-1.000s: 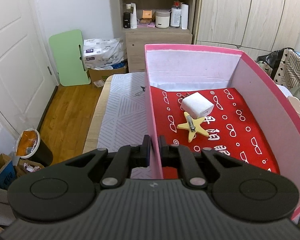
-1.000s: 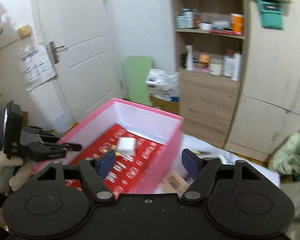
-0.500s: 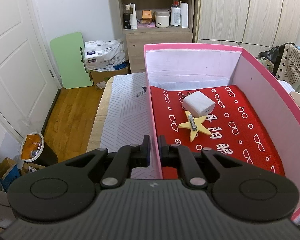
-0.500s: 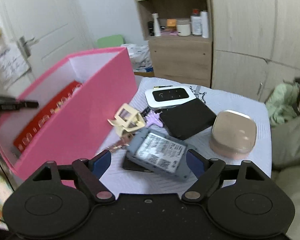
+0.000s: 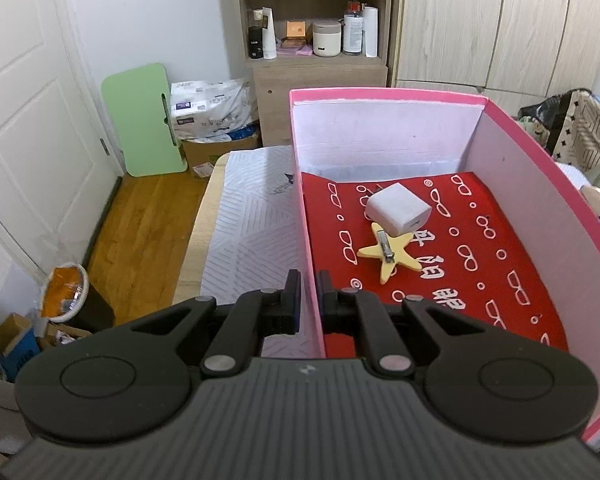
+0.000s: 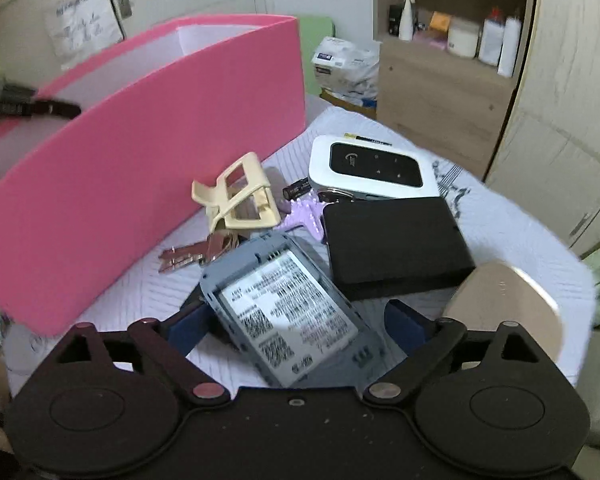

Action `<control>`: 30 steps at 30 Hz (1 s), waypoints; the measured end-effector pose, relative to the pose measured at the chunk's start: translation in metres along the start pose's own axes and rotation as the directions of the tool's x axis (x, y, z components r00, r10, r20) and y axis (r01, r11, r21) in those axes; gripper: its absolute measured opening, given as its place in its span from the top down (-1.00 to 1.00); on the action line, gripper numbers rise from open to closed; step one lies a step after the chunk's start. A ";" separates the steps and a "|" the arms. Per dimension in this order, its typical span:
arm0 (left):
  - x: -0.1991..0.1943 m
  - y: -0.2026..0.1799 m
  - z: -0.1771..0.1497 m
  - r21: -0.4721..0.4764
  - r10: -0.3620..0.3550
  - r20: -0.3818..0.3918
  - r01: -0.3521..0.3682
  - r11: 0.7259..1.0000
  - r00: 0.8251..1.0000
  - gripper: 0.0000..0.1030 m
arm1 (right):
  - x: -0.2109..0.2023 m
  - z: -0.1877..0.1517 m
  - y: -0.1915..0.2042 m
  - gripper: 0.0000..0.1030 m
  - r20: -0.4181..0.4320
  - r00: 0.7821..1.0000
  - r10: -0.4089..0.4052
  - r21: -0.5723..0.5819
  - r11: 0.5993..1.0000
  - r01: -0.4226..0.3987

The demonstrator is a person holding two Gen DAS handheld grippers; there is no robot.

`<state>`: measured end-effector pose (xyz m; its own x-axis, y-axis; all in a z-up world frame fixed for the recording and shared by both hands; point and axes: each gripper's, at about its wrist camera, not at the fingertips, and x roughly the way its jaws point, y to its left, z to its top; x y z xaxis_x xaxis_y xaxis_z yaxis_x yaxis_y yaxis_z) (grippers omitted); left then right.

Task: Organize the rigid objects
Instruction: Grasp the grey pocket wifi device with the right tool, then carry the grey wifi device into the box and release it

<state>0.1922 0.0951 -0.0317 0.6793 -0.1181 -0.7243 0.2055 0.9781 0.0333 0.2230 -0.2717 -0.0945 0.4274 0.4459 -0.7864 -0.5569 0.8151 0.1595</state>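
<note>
Pink box, centre-right of the left wrist view: red patterned liner on its floor. Contents: white charger cube toward the far wall; yellow star hair clip just below it, touching its near edge.

Left tool, lower centre: jaws together, clamped on the box's left wall. Box and contents lie as they did a second ago.

Right wrist view: loose items on the table, right of the box. Grey device label-up at lower centre, between the fingers of the right tool; whether the pads touch it cannot be told. Jaws apart, just been opening. Black case, white router and cream claw clip above it.

A second ago this view looked into the box; now it looks at the pile, closer than half a second ago.
</note>
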 end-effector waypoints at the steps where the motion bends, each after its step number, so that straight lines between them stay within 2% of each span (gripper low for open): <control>1: 0.000 0.000 0.000 0.002 -0.001 0.000 0.001 1.000 1.000 0.85 | 0.000 0.000 -0.002 -0.90 0.007 1.000 0.012 0.004 1.000 -0.012; 6: 0.000 0.000 0.000 -0.005 -0.009 0.002 0.009 1.000 1.000 0.85 | -0.004 -0.002 0.006 -0.85 -0.016 0.999 0.047 -0.015 0.999 -0.048; 8: 0.000 0.000 0.000 -0.001 -0.008 0.003 0.008 1.000 1.000 0.85 | -0.009 -0.005 0.012 -0.72 -0.029 0.998 0.064 -0.014 0.998 -0.064; 12: 0.000 0.001 0.000 -0.003 -0.016 0.006 0.016 1.000 1.000 0.86 | -0.017 -0.008 0.020 -0.26 -0.058 0.997 0.049 0.013 0.999 -0.048; 16: 0.000 0.002 0.000 -0.004 -0.016 0.009 0.016 1.000 1.000 0.86 | -0.019 -0.009 0.028 -0.26 -0.075 0.996 0.045 0.010 0.999 -0.044; 18: 0.000 0.002 0.000 -0.002 -0.015 0.009 0.015 1.000 1.000 0.86 | -0.015 -0.006 0.029 -0.35 -0.075 0.997 0.031 0.002 1.000 -0.031; 20: 0.000 0.002 0.000 -0.002 -0.013 0.009 0.013 1.000 1.000 0.86 | -0.011 -0.003 0.028 -0.37 -0.057 0.998 0.031 0.023 0.999 -0.029; 23: 0.000 0.002 0.000 -0.003 -0.014 0.008 0.014 1.000 1.000 0.86 | -0.009 0.003 0.023 -0.28 -0.041 0.999 0.016 0.074 0.997 -0.013; 30: -0.001 0.003 0.001 -0.007 -0.017 0.013 0.017 1.000 1.000 0.86 | -0.042 0.004 0.035 -0.28 0.059 0.998 0.010 0.139 0.990 -0.018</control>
<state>0.1927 0.0982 -0.0302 0.6845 -0.1368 -0.7161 0.2120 0.9771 0.0160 0.1883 -0.2606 -0.0537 0.4635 0.4749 -0.7481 -0.4598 0.8506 0.2551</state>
